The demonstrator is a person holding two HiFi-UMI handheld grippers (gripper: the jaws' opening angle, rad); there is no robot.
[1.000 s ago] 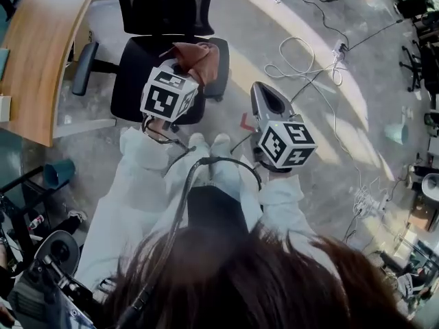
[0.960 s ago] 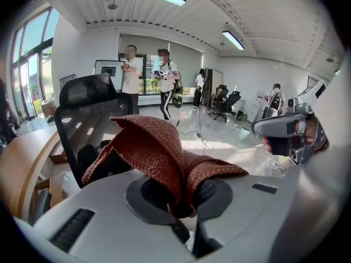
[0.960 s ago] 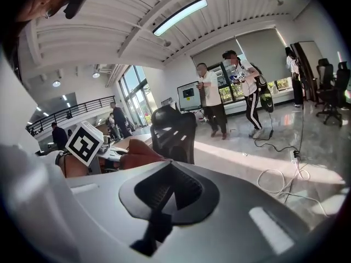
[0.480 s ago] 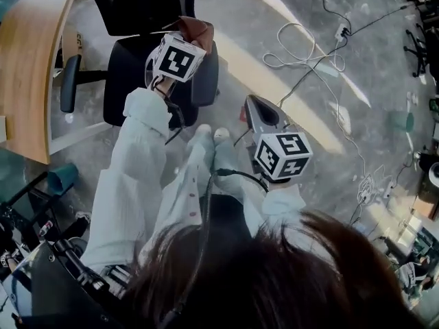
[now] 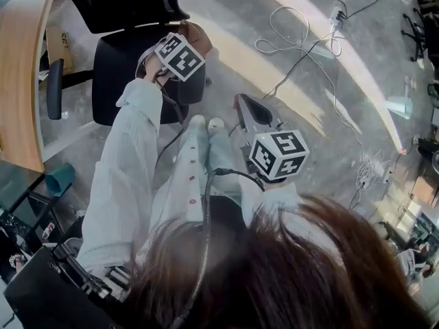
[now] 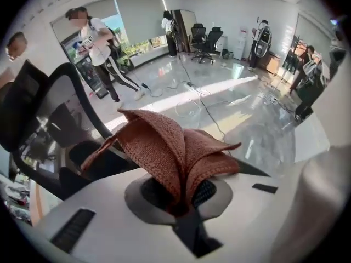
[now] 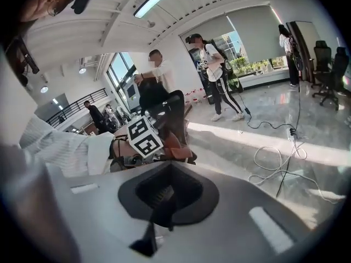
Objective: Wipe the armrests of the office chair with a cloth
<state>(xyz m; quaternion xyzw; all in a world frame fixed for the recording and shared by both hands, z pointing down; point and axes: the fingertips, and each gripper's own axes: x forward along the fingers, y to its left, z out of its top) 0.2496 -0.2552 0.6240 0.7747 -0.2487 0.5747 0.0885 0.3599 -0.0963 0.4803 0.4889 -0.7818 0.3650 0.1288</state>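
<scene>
The black office chair stands at the upper left of the head view, its left armrest in plain sight. My left gripper hangs over the chair's right side, where it hides most of the right armrest. It is shut on a rust-brown cloth. In the left gripper view, the folded cloth fans up out of the left gripper, with the chair's backrest to the left. My right gripper is held lower right of the chair, shut and empty. In the right gripper view, beyond the right gripper, the cloth shows.
A curved wooden desk runs along the left of the chair. White and black cables lie on the grey floor to the right. A teal bin stands at the lower left. People stand farther off in the room.
My left gripper has moved up and away with the cloth, from over the seat's front to the chair's right side. The right gripper has stayed about where it was.
</scene>
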